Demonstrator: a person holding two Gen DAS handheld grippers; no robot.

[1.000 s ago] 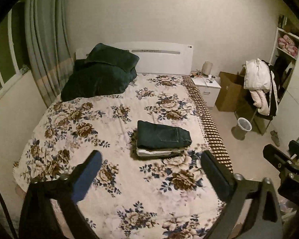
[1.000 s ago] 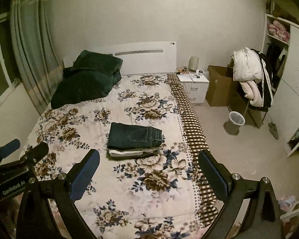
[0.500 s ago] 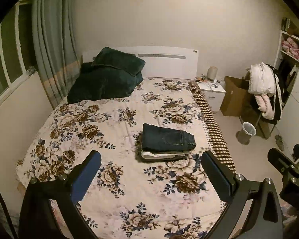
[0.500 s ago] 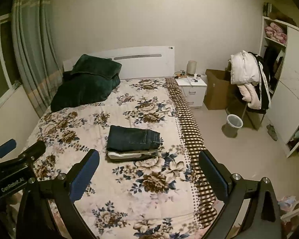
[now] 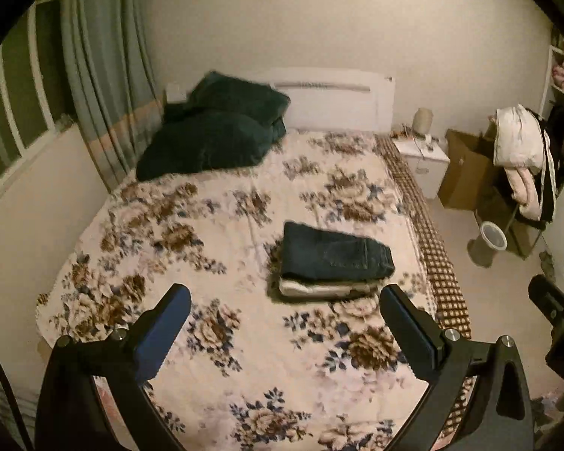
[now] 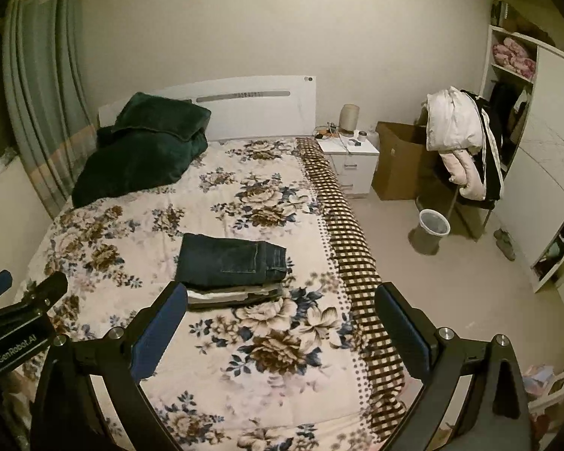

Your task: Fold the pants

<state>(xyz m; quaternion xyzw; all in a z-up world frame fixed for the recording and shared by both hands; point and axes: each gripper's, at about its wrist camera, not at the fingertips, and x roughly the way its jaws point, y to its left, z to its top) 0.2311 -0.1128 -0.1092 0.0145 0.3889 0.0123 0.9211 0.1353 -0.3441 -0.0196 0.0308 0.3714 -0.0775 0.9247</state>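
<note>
The left gripper (image 5: 284, 306) and right gripper (image 6: 281, 302) both hover above the floral-print bedspread (image 6: 267, 345), jaws spread wide and holding nothing. The folded dark blue denim pants (image 6: 231, 261) lie on a folded pale garment (image 6: 229, 296), ahead of both sets of jaws, untouched.

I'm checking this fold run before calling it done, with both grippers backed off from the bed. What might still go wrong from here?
1. The folded jeans lie on lighter folded garments over a soft floral bedspread; a nudge might make the pile slump or unfold.
2. The pile lies toward the bed's checkered edge, so a push that way might slide it off.
3. The left gripper and right gripper are open, so neither steadies it.
</note>
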